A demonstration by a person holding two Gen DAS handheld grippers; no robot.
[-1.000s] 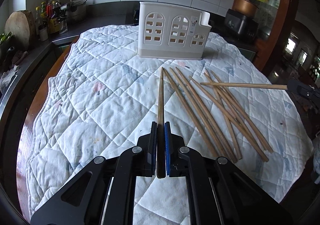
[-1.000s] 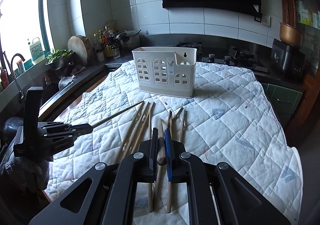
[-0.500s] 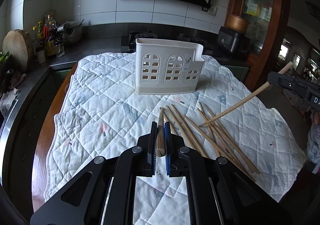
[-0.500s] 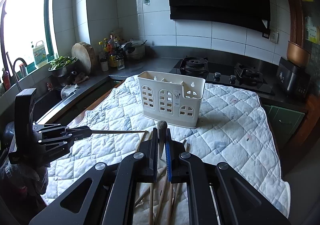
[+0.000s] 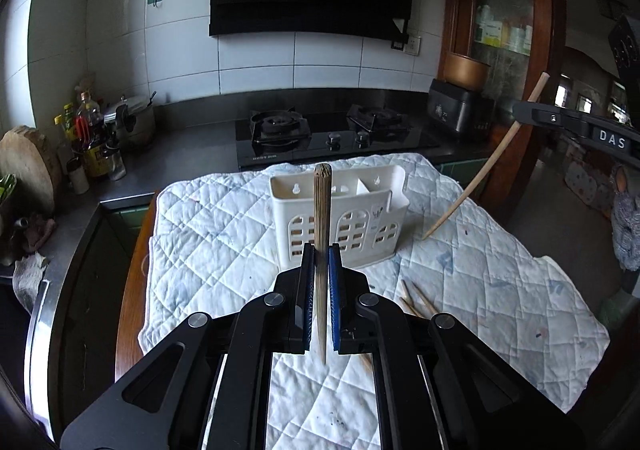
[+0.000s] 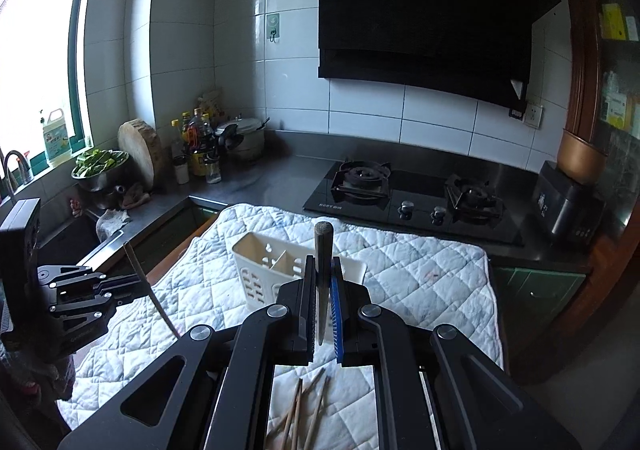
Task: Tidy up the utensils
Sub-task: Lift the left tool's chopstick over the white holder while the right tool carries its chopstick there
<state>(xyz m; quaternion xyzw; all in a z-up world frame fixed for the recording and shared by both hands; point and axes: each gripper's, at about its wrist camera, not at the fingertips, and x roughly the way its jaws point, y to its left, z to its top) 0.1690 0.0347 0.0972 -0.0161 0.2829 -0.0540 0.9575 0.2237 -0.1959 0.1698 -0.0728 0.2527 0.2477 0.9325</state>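
Both grippers have risen off the desk (image 5: 500, 290), each lifting one chopstick from the near pile. Holder (image 5: 340, 226) waits at the far middle. Left gripper (image 5: 320, 290) fingers clamp a chopstick (image 5: 322, 217) upright, right gripper (image 6: 320, 298) fingers another (image 6: 322, 250), tips down for dropping in.

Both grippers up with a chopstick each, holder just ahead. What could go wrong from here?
1. Each chopstick is pinched at one spot only, so it may pivot or slip in the left gripper or right gripper.
2. Tilted tips could strike the utensil holder rim or divider and tip it.
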